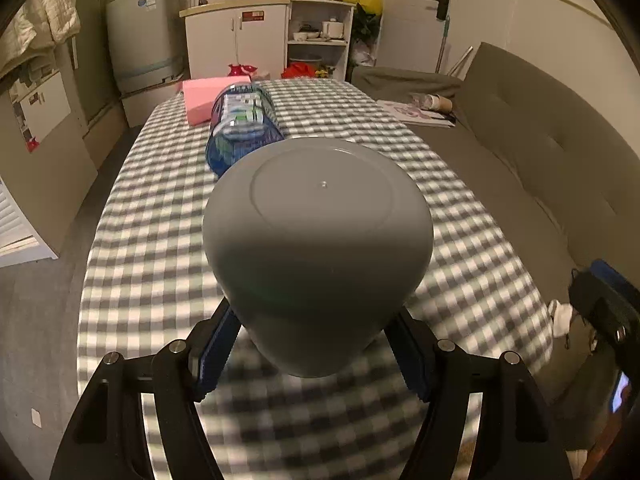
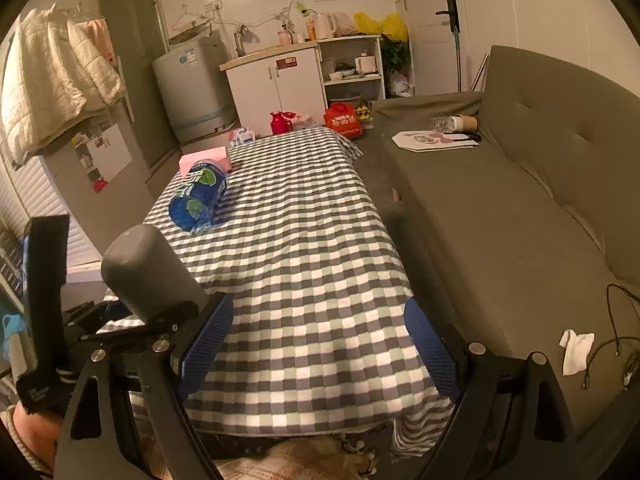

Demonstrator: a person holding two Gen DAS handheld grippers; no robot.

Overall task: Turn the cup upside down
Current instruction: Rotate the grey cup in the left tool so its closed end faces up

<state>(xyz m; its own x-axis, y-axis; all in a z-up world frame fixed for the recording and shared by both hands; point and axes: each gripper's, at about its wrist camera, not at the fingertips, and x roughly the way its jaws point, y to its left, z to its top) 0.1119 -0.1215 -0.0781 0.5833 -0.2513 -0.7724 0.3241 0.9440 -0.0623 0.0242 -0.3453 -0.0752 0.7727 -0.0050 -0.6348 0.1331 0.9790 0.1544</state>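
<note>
Checked tablecloth (image 2: 304, 240); left hand-held gripper (image 1: 316, 344) clamping grey cup (image 1: 318, 236); right hand-held gripper (image 2: 320, 344) wide, empty

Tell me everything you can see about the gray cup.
The cup is plain matte gray, plastic-looking, with rounded edges and a flat base bearing a circular ridge and a tiny center dot. The left gripper clamps its sides between blue pads, holding it above the checkered tablecloth, base pointing forward and tilted upward. Its opening is not visible. Nothing else touches it.
</note>
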